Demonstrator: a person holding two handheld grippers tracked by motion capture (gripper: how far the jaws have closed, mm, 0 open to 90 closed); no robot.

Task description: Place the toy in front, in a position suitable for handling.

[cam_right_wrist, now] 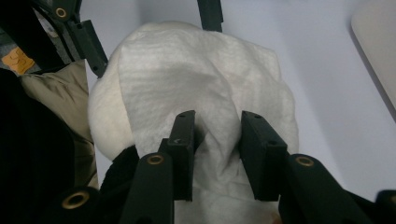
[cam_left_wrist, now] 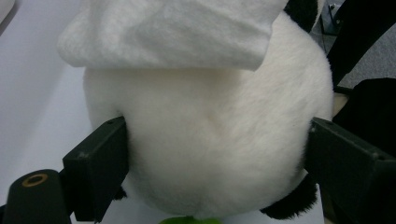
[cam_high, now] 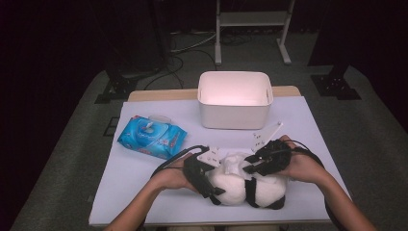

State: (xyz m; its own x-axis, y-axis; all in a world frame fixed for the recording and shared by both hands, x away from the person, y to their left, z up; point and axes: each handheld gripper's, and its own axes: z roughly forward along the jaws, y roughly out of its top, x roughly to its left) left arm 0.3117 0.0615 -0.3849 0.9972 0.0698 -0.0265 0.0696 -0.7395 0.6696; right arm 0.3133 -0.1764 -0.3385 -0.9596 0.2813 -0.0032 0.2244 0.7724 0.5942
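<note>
Plush panda [cam_high: 240, 185] lies at near desk [cam_high: 144, 192] edge, white wipe [cam_high: 234, 163] draped over it. Left gripper [cam_high: 211, 190] jaws clamp panda's round body. Right gripper [cam_high: 252, 166] jaws pinch fold of wipe on top. Wipes pack [cam_high: 151, 136] far left, white bin [cam_high: 235, 99] behind.

White wipe [cam_right_wrist: 196, 88] draped over lying plush panda [cam_left_wrist: 210, 154].
</note>
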